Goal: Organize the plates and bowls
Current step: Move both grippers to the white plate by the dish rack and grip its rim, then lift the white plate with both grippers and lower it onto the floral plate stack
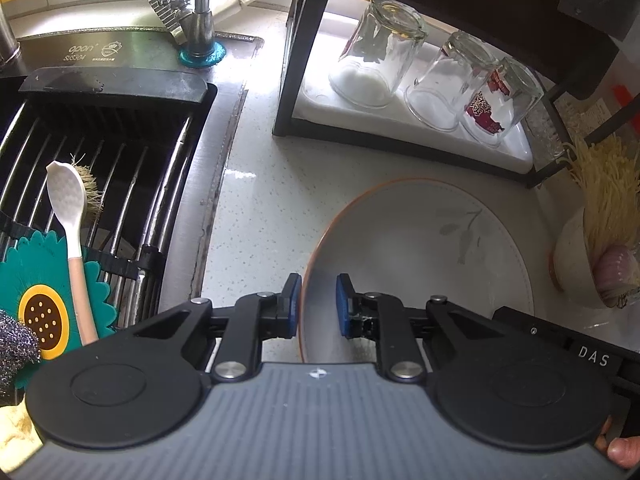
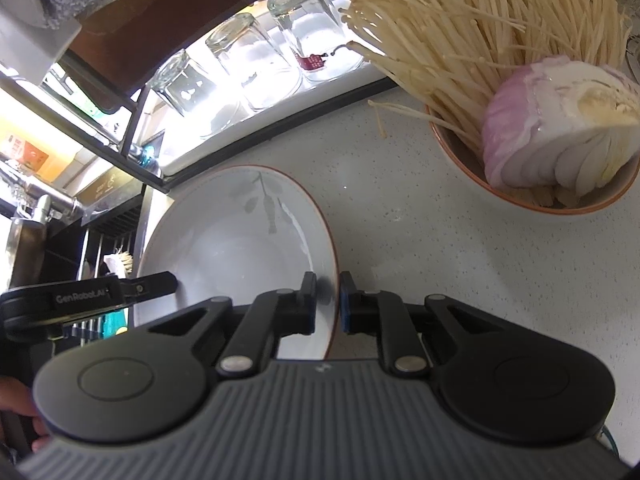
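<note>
Between my left gripper's [image 1: 318, 306] blue pads sits the near-left rim of the plate [image 1: 420, 248], low in the centre of the left wrist frame; the pads stand either side of the orange edge with a sliver of gap showing, so I read them as straddling the rim, not clenched on it. Low centre of the right wrist frame, my right gripper [image 2: 327, 306] does the same on the plate's [image 2: 240, 240] opposite edge: one pad inside the dish, one outside, a narrow gap visible, loosely released around the rim. I cannot tell whether either pad actually touches the porcelain.

Beyond the tongs, the plate rests on the speckled counter [image 2: 420, 220], its grey leaf motif toward the far side. At the right of the left frame, just beside the plate, stands a bowl [image 1: 572, 264] holding enoki mushrooms [image 1: 604, 184] and a cut purple onion [image 1: 616, 276]; the right view shows the bowl [image 2: 532, 200] apart from the plate.

Farther back, three upturned glasses [image 1: 376, 52] stand on a white mat under a dark-framed rack [image 1: 296, 60]. Upper left holds the faucet [image 1: 202, 8] and a sink drain rack [image 1: 100, 152] with a white spoon [image 1: 68, 208].
</note>
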Demonstrator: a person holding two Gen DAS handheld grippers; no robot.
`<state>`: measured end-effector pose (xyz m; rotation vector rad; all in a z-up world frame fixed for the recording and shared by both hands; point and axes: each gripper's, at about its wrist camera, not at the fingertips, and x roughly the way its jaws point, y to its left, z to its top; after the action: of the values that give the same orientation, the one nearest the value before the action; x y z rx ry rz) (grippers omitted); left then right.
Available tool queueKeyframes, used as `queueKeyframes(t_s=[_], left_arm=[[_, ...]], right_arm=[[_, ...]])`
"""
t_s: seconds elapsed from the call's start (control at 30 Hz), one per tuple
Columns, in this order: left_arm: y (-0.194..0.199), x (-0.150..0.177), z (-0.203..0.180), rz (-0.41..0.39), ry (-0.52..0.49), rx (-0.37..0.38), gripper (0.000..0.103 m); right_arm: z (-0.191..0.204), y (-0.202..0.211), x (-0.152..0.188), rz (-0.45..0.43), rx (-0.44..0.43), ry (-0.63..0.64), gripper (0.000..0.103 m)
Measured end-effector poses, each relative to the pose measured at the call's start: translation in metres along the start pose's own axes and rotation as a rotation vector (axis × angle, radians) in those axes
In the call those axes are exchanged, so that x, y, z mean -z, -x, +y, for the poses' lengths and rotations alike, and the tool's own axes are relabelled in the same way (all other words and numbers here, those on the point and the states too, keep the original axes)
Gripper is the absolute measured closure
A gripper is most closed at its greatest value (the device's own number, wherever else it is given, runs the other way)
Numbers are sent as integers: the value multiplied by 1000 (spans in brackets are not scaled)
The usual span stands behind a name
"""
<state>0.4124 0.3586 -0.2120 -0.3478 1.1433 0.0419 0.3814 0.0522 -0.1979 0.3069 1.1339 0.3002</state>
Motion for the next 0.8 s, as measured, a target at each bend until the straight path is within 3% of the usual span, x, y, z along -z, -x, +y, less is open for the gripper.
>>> queueKeyframes(t_s=[0.43,0.8], left_arm=[[34,2,-3,-68,-5,7,87],[93,11,-26,-185,-37,33,87]], right_arm=[[2,20,-4,-39,-55,24,89],[6,78,4,-145,-94,-4,89]])
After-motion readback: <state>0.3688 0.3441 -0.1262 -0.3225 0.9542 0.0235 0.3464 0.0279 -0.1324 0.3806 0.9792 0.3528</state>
